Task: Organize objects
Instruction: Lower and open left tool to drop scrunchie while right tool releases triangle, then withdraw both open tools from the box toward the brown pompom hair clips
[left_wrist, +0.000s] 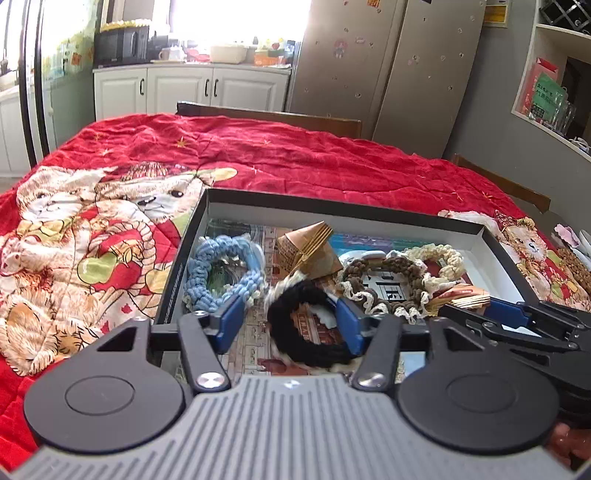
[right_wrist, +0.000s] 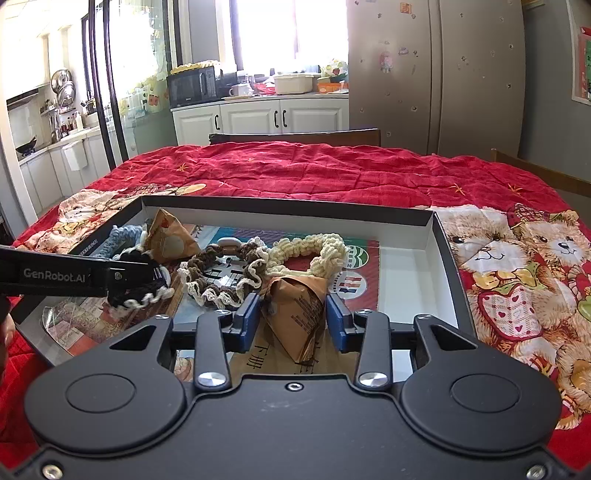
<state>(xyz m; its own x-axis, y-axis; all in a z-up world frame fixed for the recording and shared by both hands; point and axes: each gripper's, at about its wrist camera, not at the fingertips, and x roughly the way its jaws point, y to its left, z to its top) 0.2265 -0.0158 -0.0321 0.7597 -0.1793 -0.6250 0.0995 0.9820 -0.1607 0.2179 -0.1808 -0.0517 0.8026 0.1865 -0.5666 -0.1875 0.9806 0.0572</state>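
Nearly done: blue ring (left_wrist: 221, 273), brown ring (right_wrist: 225, 277), cream ring (right_wrist: 314, 249) and a paper cone (left_wrist: 310, 247) lie inside the box (right_wrist: 417, 221) on the red-quilted bench (left_wrist: 295, 155). Left tongs (left_wrist: 288, 321) stand parted around the black ring (left_wrist: 306, 325), apparently released. Right tongs (right_wrist: 291, 317) bracket a second cone (right_wrist: 295, 314), the pads seemingly just clear.
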